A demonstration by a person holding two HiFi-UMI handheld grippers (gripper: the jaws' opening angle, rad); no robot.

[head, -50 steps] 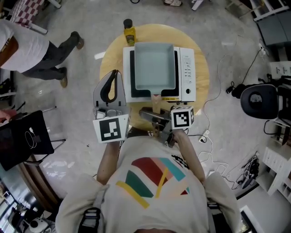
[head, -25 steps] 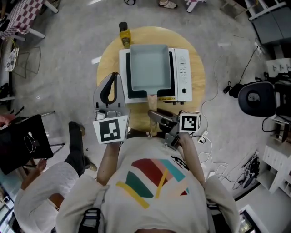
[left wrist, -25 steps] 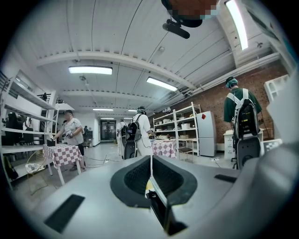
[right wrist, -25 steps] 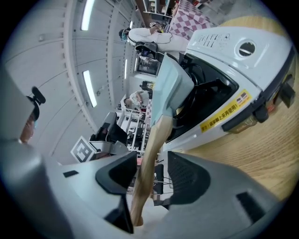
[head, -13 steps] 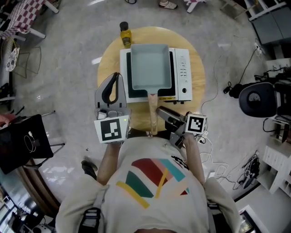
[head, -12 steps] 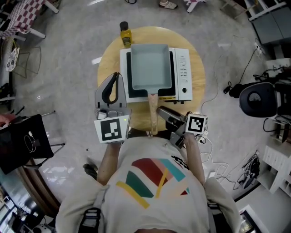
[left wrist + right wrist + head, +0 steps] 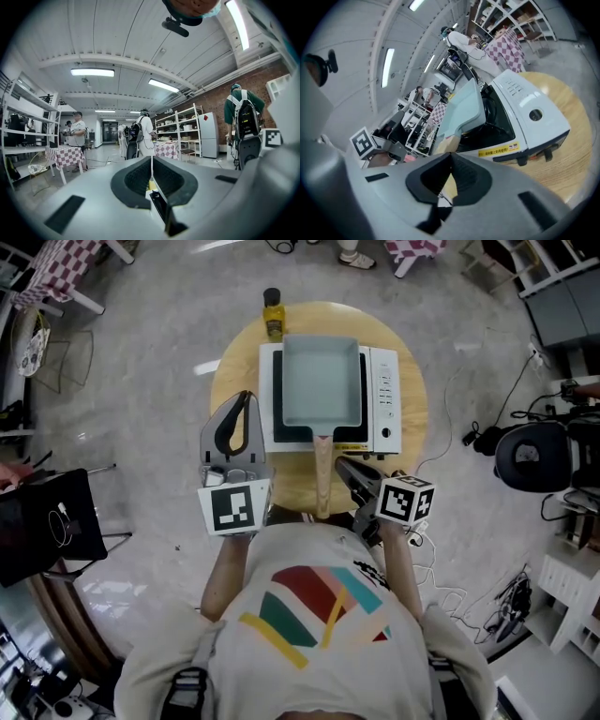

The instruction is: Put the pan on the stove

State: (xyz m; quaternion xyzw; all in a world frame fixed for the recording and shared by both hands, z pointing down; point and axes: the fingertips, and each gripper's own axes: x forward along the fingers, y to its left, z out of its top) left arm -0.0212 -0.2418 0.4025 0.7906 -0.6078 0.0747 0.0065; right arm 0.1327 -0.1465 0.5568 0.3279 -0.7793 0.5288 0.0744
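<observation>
A square pale blue pan [image 7: 321, 381] sits on the white stove [image 7: 384, 399], its wooden handle [image 7: 322, 479] pointing back toward me. My right gripper [image 7: 344, 465] hangs just right of the handle, apart from it; its jaws have just been closing and now meet with nothing between them. The right gripper view shows the shut gripper [image 7: 451, 155] before the pan [image 7: 464, 110] and stove [image 7: 525, 117]. My left gripper [image 7: 245, 397] hovers left of the stove, shut and empty. In the left gripper view that gripper [image 7: 151, 159] points across the room.
The stove stands on a round wooden table [image 7: 234, 362], with a yellow bottle [image 7: 273, 313] at its far edge. A black chair [image 7: 530, 451] and floor cables lie to the right, a black bag [image 7: 52, 526] to the left. People stand farther off.
My right gripper has come away from the pan's handle, moved to the right of it and shut empty. The pan has stayed on the stove. The left gripper has kept still.
</observation>
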